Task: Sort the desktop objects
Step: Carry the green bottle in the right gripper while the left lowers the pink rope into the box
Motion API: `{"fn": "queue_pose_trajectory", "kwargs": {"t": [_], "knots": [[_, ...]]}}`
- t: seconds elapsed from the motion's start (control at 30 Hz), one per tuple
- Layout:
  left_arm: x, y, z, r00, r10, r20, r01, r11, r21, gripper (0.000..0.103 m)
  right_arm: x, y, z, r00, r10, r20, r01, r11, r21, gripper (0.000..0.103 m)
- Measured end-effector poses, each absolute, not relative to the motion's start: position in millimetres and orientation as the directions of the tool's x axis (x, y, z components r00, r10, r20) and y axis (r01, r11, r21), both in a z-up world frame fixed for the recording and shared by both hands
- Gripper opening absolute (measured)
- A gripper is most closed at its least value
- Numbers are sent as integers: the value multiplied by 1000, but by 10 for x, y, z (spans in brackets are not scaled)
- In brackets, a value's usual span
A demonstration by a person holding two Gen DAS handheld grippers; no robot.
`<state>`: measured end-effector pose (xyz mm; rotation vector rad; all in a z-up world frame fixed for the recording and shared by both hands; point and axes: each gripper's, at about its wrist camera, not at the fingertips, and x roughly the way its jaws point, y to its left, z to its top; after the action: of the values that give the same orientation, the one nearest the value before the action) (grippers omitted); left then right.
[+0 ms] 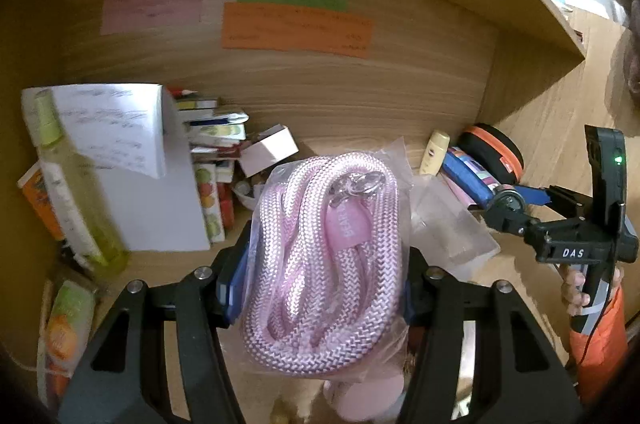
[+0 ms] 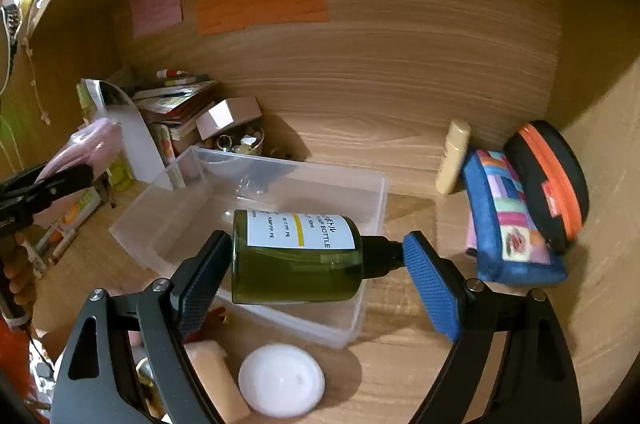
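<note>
While left fingers clamp bagged rope, right fingers grip green bottle over bin rim.

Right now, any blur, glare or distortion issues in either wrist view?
Left wrist view: strong fisheye bend, dark corners, notes on the paper smeared, glare on the bagged pink rope. Right wrist view: same bending; green bottle label readable, orange note too soft to read, clear bin throws a mild sheen.
</note>
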<state>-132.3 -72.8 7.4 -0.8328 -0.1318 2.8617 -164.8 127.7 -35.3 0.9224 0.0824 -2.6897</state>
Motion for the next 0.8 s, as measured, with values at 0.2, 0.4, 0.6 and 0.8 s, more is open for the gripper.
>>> {"fn": "queue_pose_trajectory", "kwargs": {"t": [0.2,0.4,0.6,0.8], "knots": [[-1667,-614,-7,-817,210,-537,-153,-977,-150,57,-1897,1071,-457,-718,-257,-647,326,-945,14,85],[-1927,-563,-219,-815,180,-551,-111,-982,-155,57,-2086,963,-662,-680,-270,-682,341,-940,32,85],[-2028,-441,-456,-780,159,-605,-128,-987,-94,57,-2164,957,-810,-645,-275,-713,339,-939,55,85],[-2110,-389,-561,-756,151,-637,-147,-987,-60,58,-2160,1014,-820,-621,-319,-716,346,-931,116,86]]}}
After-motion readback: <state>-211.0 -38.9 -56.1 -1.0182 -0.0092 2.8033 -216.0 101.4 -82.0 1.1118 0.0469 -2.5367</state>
